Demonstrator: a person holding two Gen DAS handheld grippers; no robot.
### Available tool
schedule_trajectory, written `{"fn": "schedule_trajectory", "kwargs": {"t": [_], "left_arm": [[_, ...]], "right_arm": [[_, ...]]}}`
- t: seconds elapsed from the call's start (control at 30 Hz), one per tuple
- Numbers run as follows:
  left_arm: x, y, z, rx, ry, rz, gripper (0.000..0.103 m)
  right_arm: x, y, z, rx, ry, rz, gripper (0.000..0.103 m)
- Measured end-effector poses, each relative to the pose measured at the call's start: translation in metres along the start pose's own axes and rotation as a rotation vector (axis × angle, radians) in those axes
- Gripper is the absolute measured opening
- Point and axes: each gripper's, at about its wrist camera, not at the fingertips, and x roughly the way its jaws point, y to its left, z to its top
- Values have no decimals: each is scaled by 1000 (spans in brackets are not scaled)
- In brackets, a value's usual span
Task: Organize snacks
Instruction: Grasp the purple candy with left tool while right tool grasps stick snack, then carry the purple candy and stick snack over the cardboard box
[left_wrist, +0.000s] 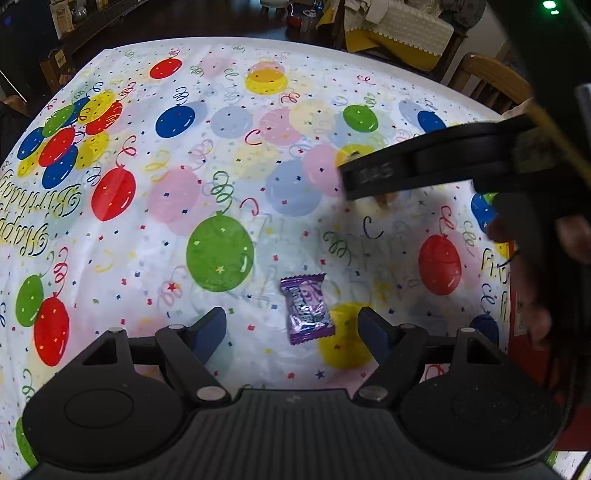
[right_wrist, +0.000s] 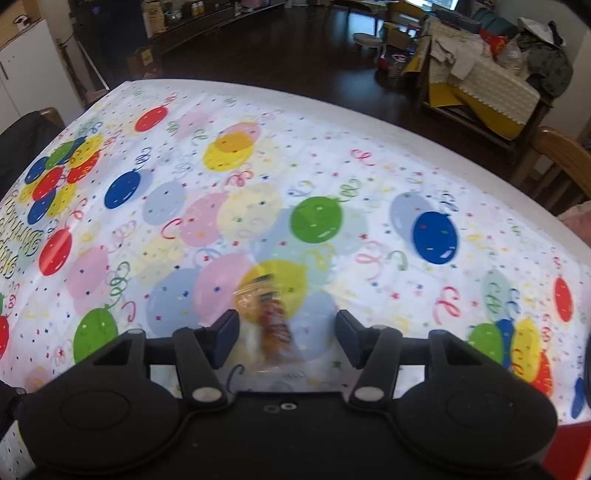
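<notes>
step in hand looks like pick-up: left gripper (left_wrist: 291, 328) hangs spread over the purple candy (left_wrist: 306, 308), which lies flat on the balloon tablecloth (left_wrist: 229, 155) between the fingers, untouched, its long axis running away from the camera and tilted slightly left at the far end. right gripper (right_wrist: 286, 334) stands partly spread around a blurred orange-brown wrapped snack (right_wrist: 273, 317), long axis roughly fore-aft; pads are not on it. next move probably calls for lowering and pinching each wrapper across its short side.

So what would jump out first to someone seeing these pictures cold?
The birthday tablecloth, loud with balloons, fills both views. On it a purple candy wrapper lies between the left gripper's open jaws. A blurred orange-and-clear wrapped snack sits between the right gripper's jaws.
</notes>
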Motion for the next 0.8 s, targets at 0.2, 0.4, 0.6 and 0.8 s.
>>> {"fn": "schedule_trajectory", "kwargs": {"t": [0.2,0.4,0.6,0.8], "left_arm": [[-2,-2,0,21,-27,23,51],[-4,3,1,10,-18,-8,30],[-5,12,2,0,-5,-51,22],[-11,19,0,1,-6,-73,20]], "right_arm": [[-3,1,0,-13,-20,13,34],[-5,1,-3,-1,-19,10,19],[-20,3,-12,37,-30,12,17],[-53,2,-27,93,-73,32,17]]}}
